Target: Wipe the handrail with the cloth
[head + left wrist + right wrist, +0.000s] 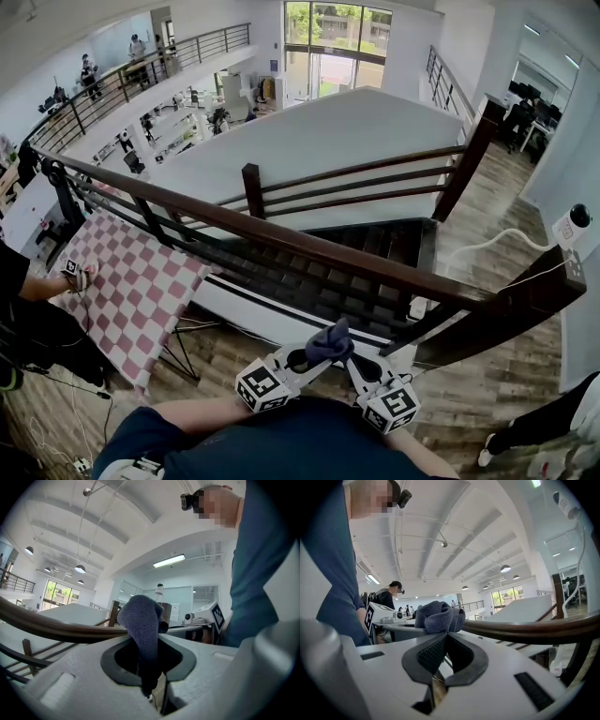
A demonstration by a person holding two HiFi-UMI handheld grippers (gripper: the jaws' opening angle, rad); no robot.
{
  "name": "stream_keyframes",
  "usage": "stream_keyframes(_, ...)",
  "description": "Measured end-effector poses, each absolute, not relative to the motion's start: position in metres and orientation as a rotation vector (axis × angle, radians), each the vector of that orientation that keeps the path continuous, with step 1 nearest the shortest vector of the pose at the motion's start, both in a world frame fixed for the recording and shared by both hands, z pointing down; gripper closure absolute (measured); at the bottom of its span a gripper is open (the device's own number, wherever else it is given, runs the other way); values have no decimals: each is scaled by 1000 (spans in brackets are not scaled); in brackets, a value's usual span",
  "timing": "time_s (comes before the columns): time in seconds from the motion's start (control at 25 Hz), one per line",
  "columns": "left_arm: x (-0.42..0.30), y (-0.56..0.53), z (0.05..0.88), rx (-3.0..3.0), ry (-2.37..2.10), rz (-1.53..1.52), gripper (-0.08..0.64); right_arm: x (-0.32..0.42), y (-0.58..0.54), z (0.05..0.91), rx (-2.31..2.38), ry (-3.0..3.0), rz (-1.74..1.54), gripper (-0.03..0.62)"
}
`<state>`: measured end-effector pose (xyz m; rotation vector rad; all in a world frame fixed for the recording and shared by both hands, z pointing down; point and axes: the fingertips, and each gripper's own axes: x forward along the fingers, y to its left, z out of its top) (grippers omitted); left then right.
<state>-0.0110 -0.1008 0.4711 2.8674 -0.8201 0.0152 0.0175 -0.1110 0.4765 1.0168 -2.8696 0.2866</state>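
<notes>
I have both grippers low at the near edge of the head view, angled toward each other so their tips meet on the cloth (328, 342). The left gripper (314, 356) is closed on it: in the left gripper view a fold of the blue cloth runs down between the pads, with the rest bunched above the tips. The right gripper (349, 361) pinches the same bunch from the right, its jaws drawn together at the tips on the fabric. The cloth sits on the near side of the handrail (281, 239), which runs from far left to a dark post (511, 305) near right. I cannot tell whether cloth and rail touch. Well to the left, a checkered board (131, 291) leans below the rail with a person's hand (80, 277) on it.
</notes>
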Motion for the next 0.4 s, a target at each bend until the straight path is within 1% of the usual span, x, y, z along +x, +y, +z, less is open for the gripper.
stream_keyframes(0.4,-12,-99,471,2866,-825,11,495,17,-109,478,1013,-2863,287,581)
